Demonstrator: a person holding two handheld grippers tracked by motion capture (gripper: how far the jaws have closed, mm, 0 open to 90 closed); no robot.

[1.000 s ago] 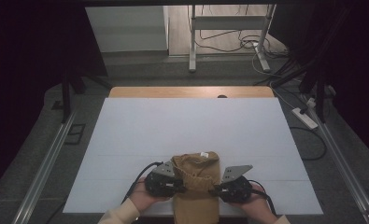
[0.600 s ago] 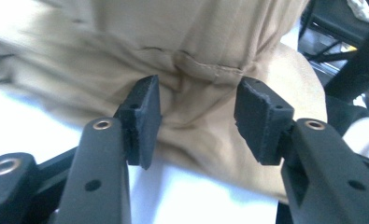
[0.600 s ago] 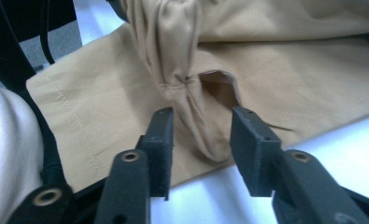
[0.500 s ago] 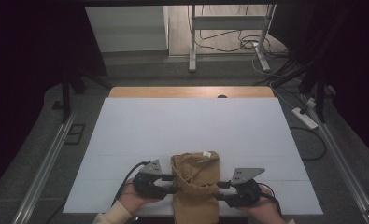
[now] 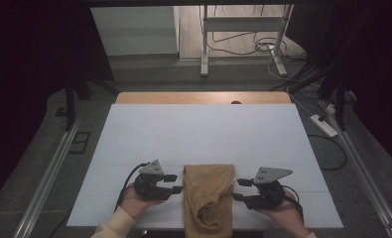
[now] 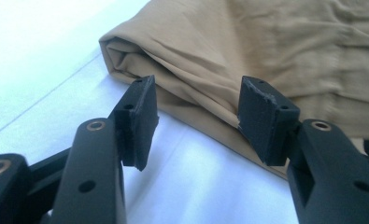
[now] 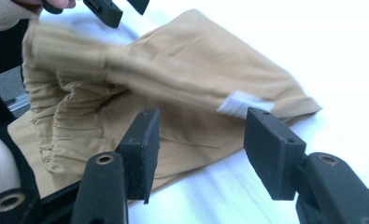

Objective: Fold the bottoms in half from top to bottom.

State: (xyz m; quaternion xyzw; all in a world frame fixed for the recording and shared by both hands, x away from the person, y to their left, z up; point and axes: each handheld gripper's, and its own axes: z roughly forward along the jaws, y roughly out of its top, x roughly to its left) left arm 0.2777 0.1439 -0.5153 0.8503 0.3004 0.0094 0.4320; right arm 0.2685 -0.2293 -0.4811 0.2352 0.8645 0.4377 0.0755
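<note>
I see a tan, soft-knit folded garment [image 5: 208,196] lying flat on the white desk [image 5: 203,134] at its near edge, with its near end hanging just over that edge. It is folded into a long, narrow shape running away from me. Its far end is a smooth, straight fold, and the left side shows stacked layers at a rounded fold [image 6: 126,56]. Nearer me the cloth bunches into gathered wrinkles, like an elastic waistband [image 7: 65,126]. A small white label [image 7: 240,103] sits by one corner.
</note>
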